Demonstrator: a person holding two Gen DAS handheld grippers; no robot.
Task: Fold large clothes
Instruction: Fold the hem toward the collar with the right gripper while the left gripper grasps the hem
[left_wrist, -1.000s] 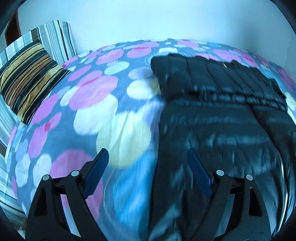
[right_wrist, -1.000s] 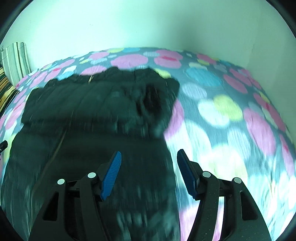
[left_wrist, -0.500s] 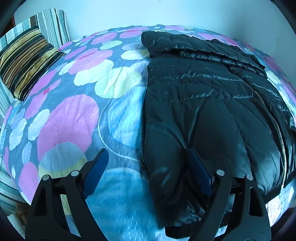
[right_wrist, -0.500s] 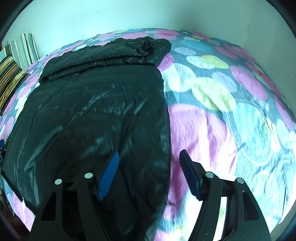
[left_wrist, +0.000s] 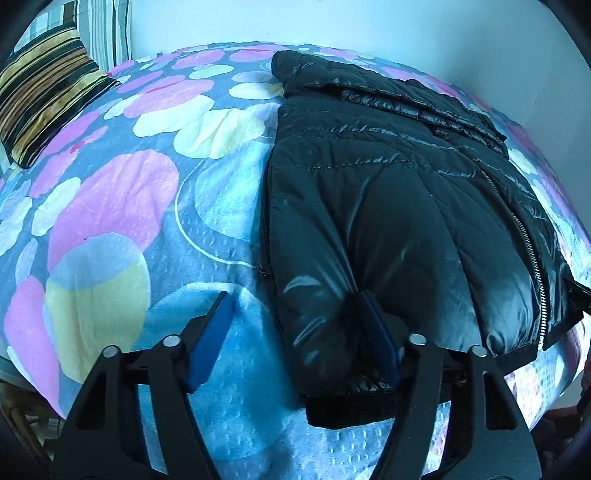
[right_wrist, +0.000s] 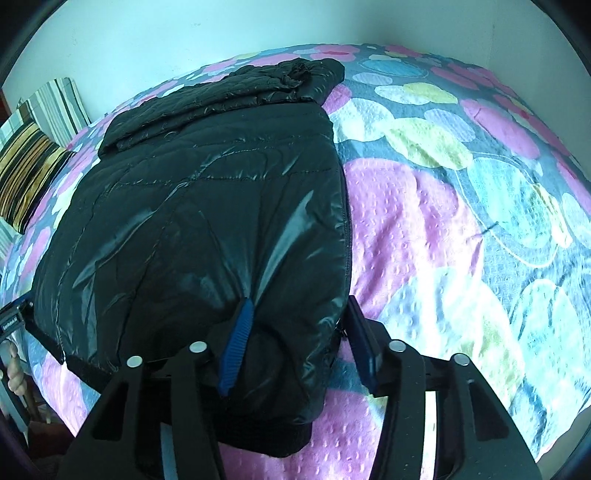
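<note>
A black puffy jacket (left_wrist: 388, 184) lies flat on the bed with its hood end folded at the far side and its hem near me. My left gripper (left_wrist: 295, 301) straddles the near left hem corner. Its jaws are closing: the right pad (left_wrist: 376, 339) digs into the fabric, while the left pad (left_wrist: 214, 332) rests on the bedspread, apart from the jacket. My right gripper (right_wrist: 299, 301) is at the near right hem corner of the jacket (right_wrist: 203, 184). Its jaws are closing too, and both pads pinch a bulge of fabric at the zipper edge.
The bedspread (left_wrist: 110, 203) has large pink, yellow and blue circles and spreads wide to the right (right_wrist: 424, 221). A striped pillow (left_wrist: 40, 96) lies at the far left against the wall. The bed's near edge drops away just below both grippers. A hand (right_wrist: 14, 373) shows at the left edge.
Both grippers have drawn back along the jacket and sunk to its near hem corners. Both pairs of jaws have narrowed; the right one now pinches the fabric.
</note>
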